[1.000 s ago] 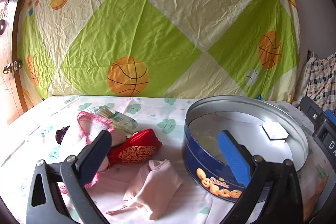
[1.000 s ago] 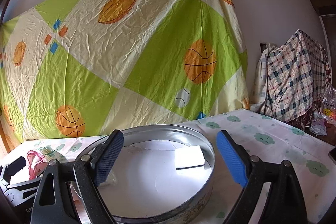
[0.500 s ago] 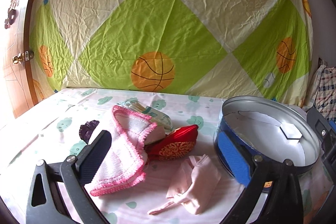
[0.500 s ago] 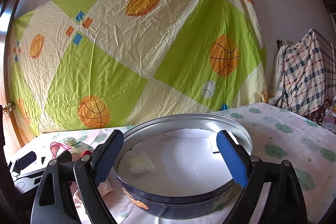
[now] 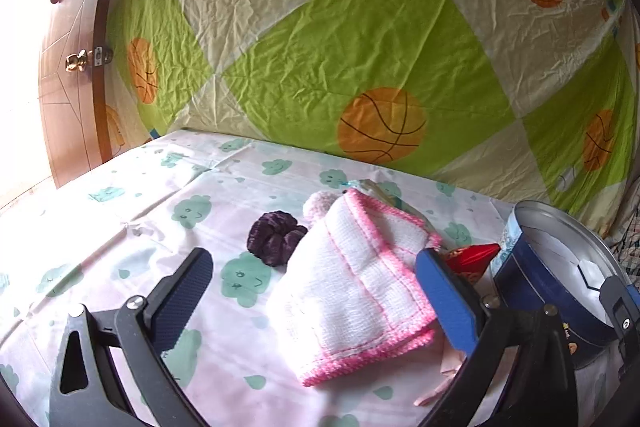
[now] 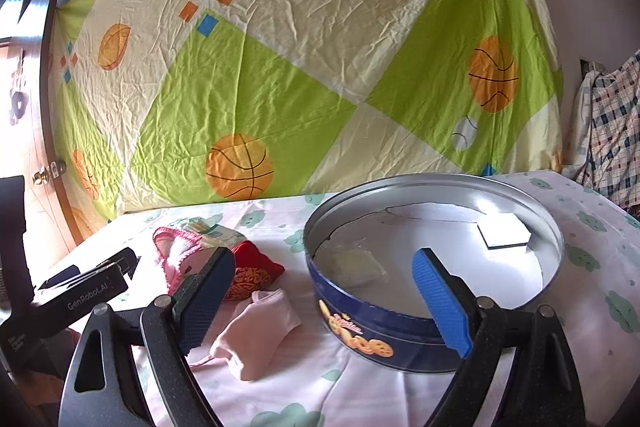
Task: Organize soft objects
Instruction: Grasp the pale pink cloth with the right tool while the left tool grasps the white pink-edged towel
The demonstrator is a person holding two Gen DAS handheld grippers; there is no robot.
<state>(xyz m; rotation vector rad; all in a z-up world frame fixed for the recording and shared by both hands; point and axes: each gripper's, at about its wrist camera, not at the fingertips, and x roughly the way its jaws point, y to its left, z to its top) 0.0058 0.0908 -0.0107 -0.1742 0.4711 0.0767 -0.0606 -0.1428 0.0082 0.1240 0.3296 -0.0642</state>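
Note:
A folded white towel with pink edging lies on the table, between the fingers of my open, empty left gripper. A dark purple scrunchie sits just behind it. A red embroidered pouch and a pale pink cloth lie beside the round blue cookie tin. The tin holds a white sponge block and a pale pad. My right gripper is open and empty, near the tin's front wall.
A white tablecloth with green cloud prints covers the table. A green and cream basketball sheet hangs behind. A wooden door stands at the left. Plaid fabric hangs at the right.
My left gripper has swung left, from the tin toward the towel and scrunchie. My right gripper has drawn back and left, so the pouch and pink cloth now show.

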